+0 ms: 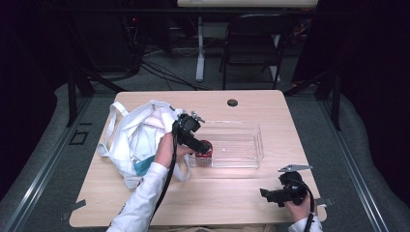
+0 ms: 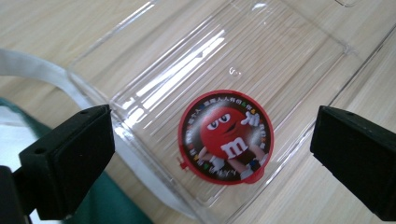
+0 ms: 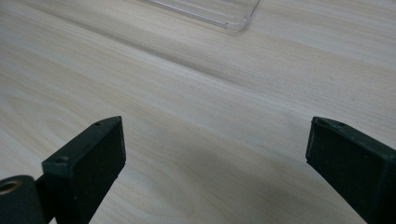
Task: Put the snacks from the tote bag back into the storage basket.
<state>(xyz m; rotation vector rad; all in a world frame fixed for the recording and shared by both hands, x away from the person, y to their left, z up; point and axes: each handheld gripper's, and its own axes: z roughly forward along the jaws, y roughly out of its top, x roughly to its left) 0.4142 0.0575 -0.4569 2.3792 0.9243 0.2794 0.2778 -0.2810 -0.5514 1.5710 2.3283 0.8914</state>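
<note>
Left gripper [image 2: 212, 154] hangs over the clear tray [image 2: 154, 60], jaws wide apart with nothing gripped; the red candy tub [image 2: 226, 136] stands between and beyond them, at the tray's near corner. Tub upright, printed lid facing up at the jaws, long axis vertical; best to lift straight up so neither jaw clips the rim. Right gripper [image 3: 215, 163], jaws apart and empty, rests over bare desk [image 3: 196, 93].

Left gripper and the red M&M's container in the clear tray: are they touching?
Apart. The left gripper view shows the left gripper with jaws spread wide, and the red M&M's container sits in the clear tray with open space on both sides.
</note>
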